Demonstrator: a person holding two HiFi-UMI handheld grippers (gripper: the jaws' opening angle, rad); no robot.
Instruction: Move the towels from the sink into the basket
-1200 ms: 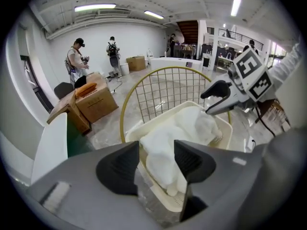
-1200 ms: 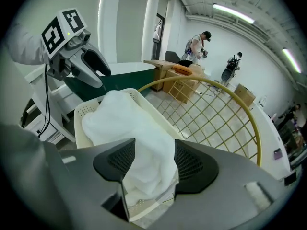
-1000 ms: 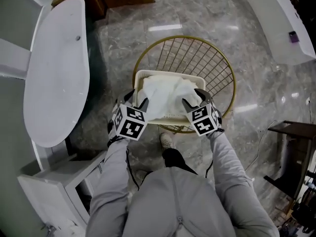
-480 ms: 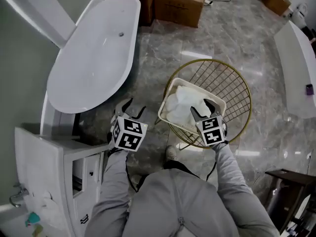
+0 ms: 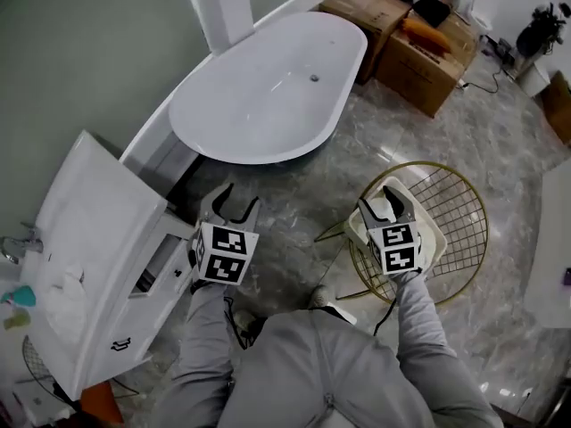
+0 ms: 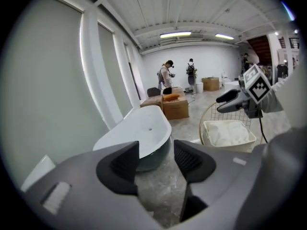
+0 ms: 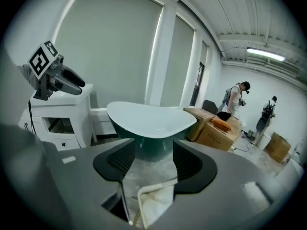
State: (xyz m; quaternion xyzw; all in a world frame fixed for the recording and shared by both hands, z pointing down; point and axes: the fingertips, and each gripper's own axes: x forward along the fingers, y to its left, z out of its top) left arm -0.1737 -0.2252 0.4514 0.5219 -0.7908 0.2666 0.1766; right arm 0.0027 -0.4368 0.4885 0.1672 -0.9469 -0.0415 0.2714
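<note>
Towels (image 6: 228, 132) in basket (image 6: 230, 145), below right gripper's (image 5: 384, 201) parted fingers (image 7: 189, 164) (left gripper (image 5: 239, 199) well apart)

1. Marble floor (image 5: 303, 212), the stretch between my left gripper (image 5: 236, 199) and my right gripper (image 5: 385, 205): bare, free passage for either hand
2. White bathtub (image 5: 268, 96), ahead of both grippers: its long rim bars the way forward, though a strip of bare floor lies before it
3. White cabinet (image 5: 98, 230), just beside my left gripper on its outer side: little room to swing that way
4. Gold wire frame (image 5: 459, 212) bearing the basket (image 5: 437, 239), directly under my right gripper: blocks a straight drop there
5. Cardboard boxes (image 5: 415, 38), past the tub's far end: well apart from both hands
6. Both pairs of jaws: apart, with nothing between them
</note>
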